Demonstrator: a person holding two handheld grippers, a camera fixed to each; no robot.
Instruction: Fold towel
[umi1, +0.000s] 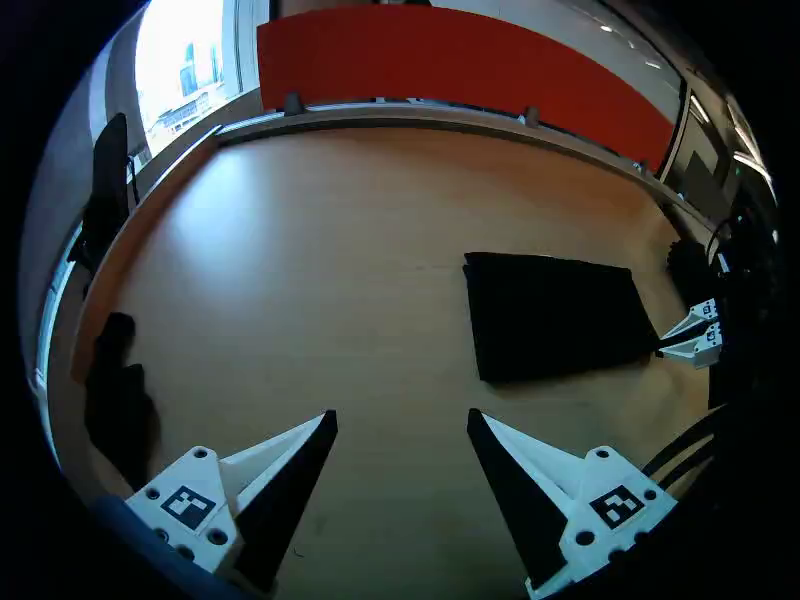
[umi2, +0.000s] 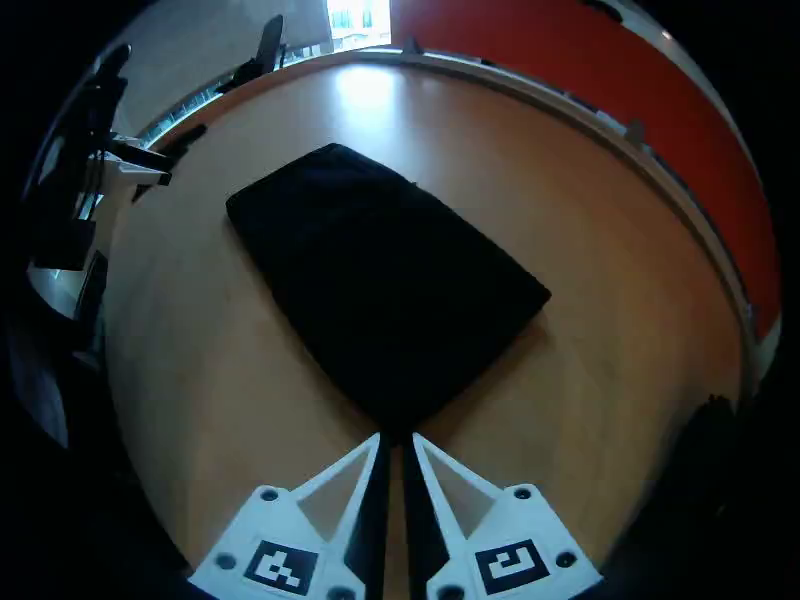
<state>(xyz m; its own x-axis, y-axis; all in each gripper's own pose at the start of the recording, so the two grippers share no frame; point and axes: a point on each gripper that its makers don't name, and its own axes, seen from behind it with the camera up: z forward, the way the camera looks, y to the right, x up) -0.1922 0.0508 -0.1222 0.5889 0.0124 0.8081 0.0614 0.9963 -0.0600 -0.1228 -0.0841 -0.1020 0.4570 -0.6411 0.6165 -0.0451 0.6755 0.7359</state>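
Observation:
A black towel (umi1: 555, 315) lies folded into a flat rectangle on the wooden table (umi1: 330, 270). My left gripper (umi1: 400, 425) hovers open over bare wood, short of the towel's near left corner, nothing between its fingers. At the towel's right corner my right gripper (umi1: 662, 345) shows small, its fingers together at the cloth's edge. In the right gripper view the towel (umi2: 385, 270) stretches away from my right gripper (umi2: 397, 442), whose fingers are closed to a thin slit on the near corner of the cloth.
A red partition panel (umi1: 460, 70) runs along the table's far edge, with a window (umi1: 185, 60) to its left. A dark object (umi1: 115, 400) sits at the table's left edge. Cables and dark gear (umi1: 725, 260) crowd the right side.

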